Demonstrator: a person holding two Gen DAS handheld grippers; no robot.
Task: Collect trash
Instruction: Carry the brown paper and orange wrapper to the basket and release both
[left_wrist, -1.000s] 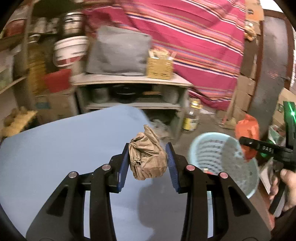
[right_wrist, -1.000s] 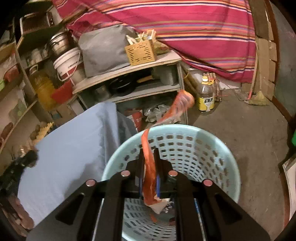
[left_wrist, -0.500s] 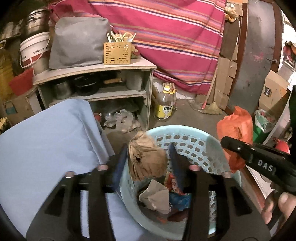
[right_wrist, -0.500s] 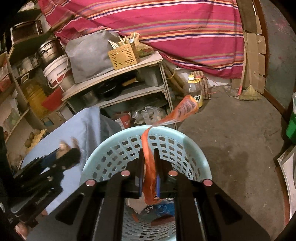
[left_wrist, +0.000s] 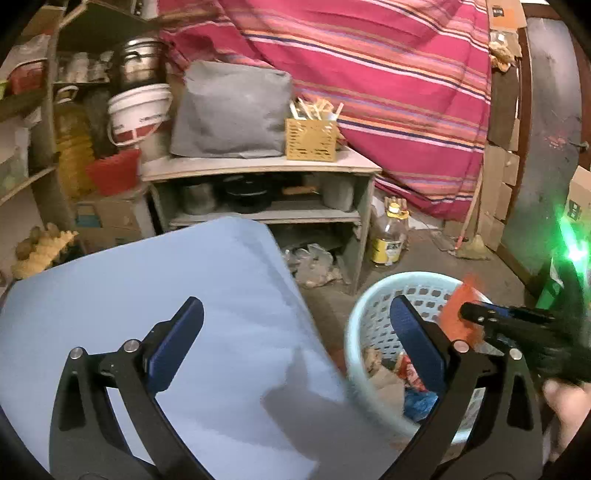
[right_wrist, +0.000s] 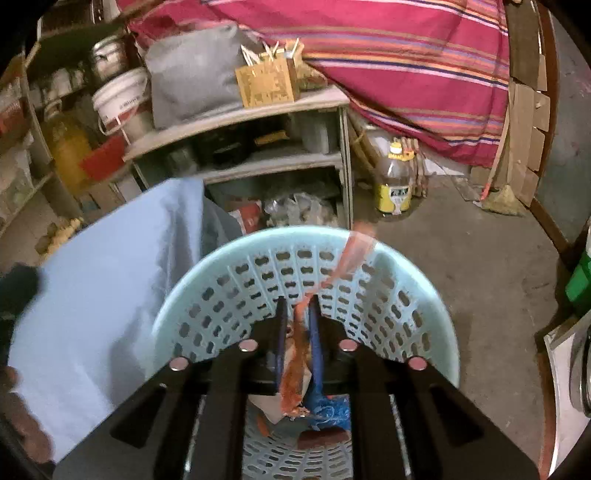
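My left gripper (left_wrist: 295, 328), which clamped the crumpled brown paper half a second ago, now stands wide apart and empty at the right edge of the blue table (left_wrist: 147, 295). The paper (left_wrist: 373, 360) lies inside the basket (right_wrist: 221, 280). My right gripper (right_wrist: 297, 306) stays closed on the orange wrapper (right_wrist: 295, 365) above the basket.

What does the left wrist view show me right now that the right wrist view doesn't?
Only the left wrist view shows the left claw wide open and holding nothing, over the blue table edge, plus the right claw from outside.

Only the right wrist view shows the right claw shut on the orange wrapper, above the basket.

Both show the basket with trash already inside, the blue table, the wooden shelf and the oil bottle.
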